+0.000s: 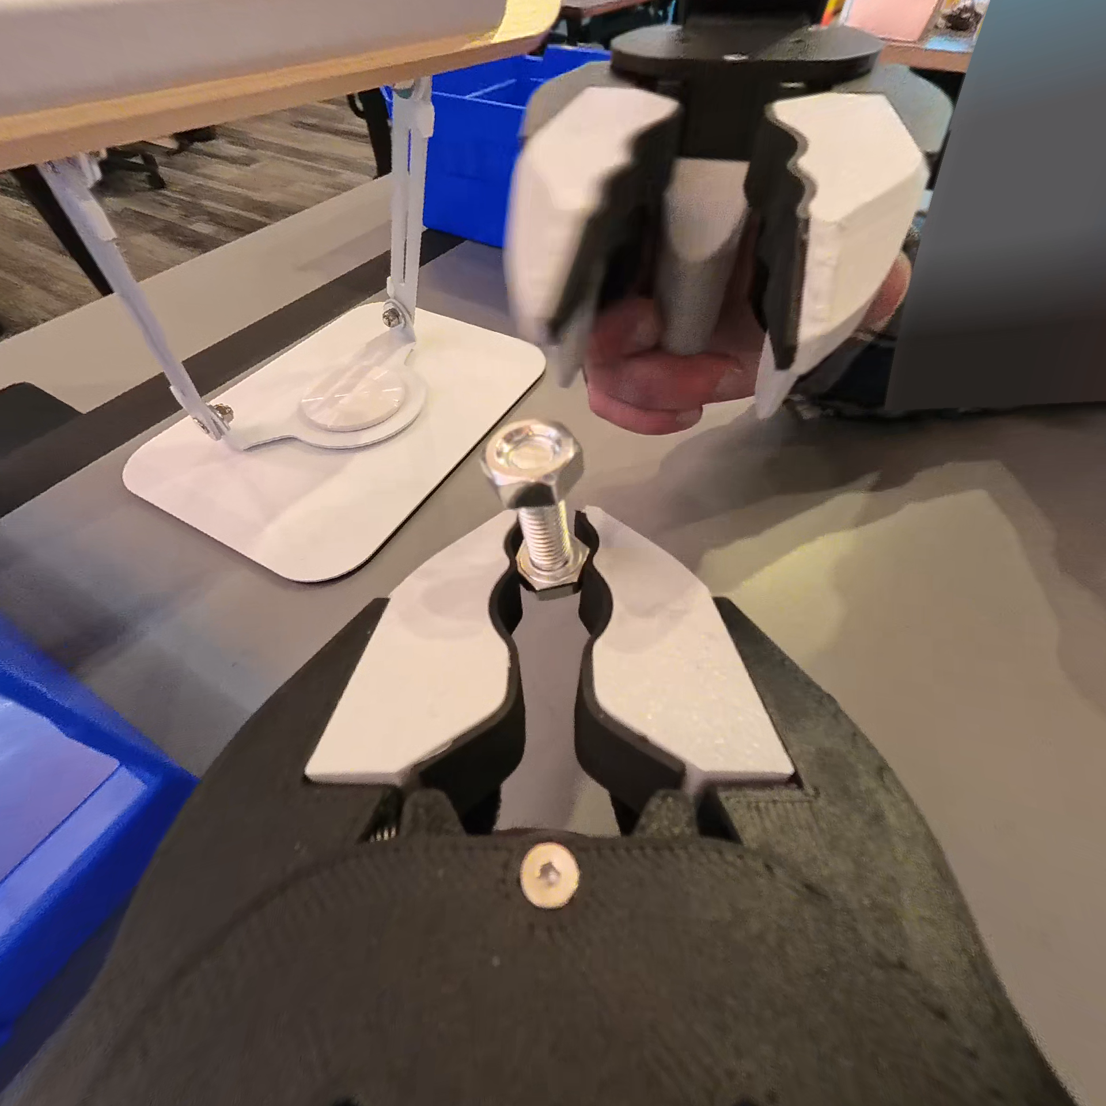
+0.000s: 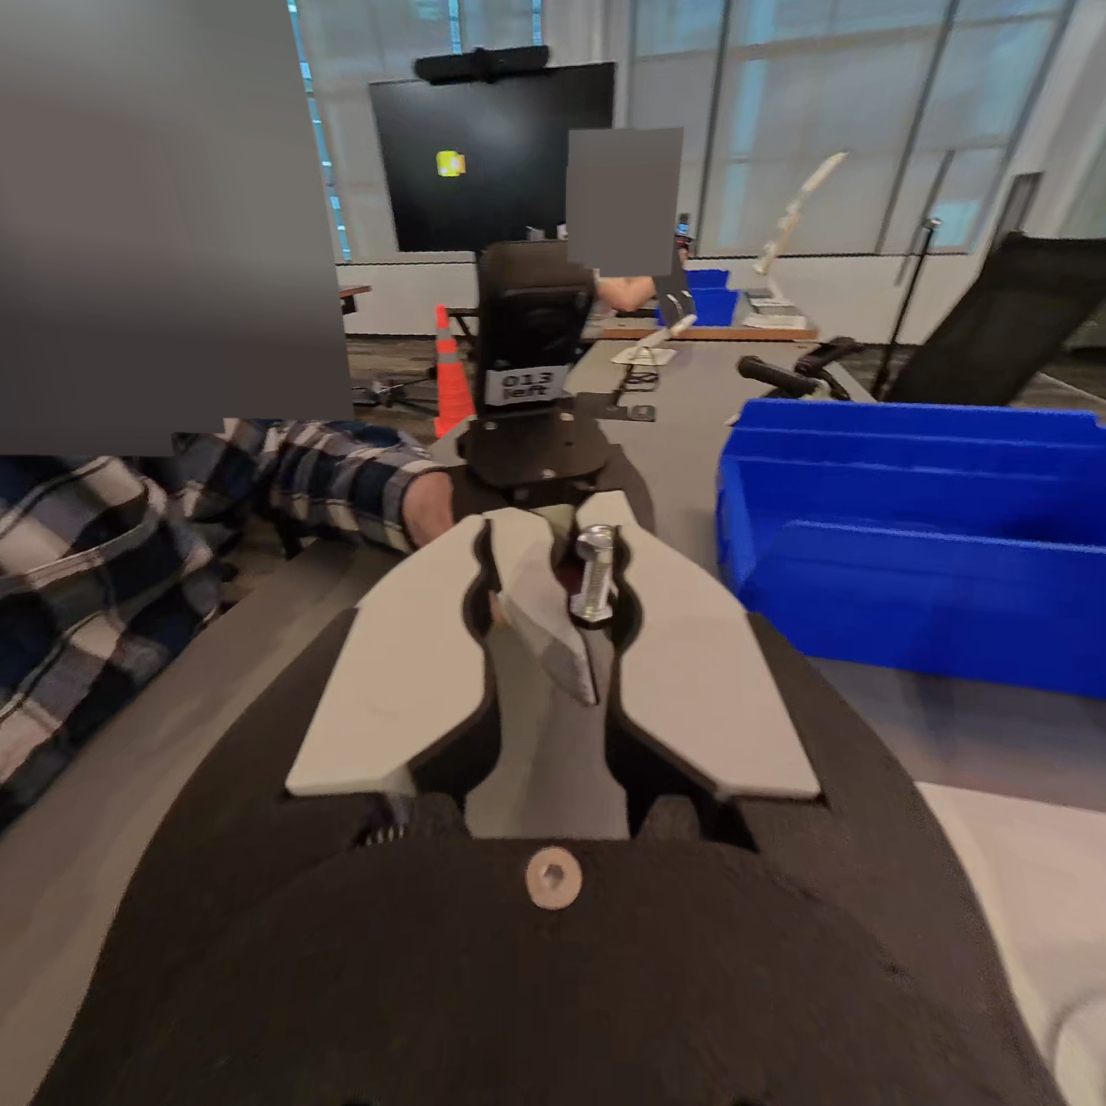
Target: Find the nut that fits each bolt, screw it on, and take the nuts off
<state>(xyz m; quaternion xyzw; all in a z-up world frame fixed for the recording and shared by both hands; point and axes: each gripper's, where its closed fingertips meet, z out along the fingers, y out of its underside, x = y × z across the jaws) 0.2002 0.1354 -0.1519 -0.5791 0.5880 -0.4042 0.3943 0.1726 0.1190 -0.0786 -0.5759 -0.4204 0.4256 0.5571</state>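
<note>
My left gripper (image 1: 547,559) is clamped on a silver nut (image 1: 546,576), its black pads pressing the nut's flats from both sides near the fingertips. A silver bolt (image 1: 534,479) is threaded into that nut and stands upright out of the grip, its hex head (image 1: 532,458) uppermost and clear above the white fingers. Bolt and nut are held above the grey table (image 1: 898,658), not resting on it.

My right gripper (image 1: 670,383) hangs just beyond and above the bolt head, fingers pointing downward and spread wide, with nothing between them. It is blurred in the left wrist view. The bolt head sits below and slightly to the left of its fingertips, near but apart from them.

From the right wrist view, the bolt (image 2: 592,574) appears beyond my spread fingers, close to the right-hand finger (image 2: 658,598), and I see no pad pressing on it. A blue bin (image 2: 921,538) stands on the table to the right. In the left wrist view a white stand base (image 1: 335,455) lies on the table to the left of the bolt.
</note>
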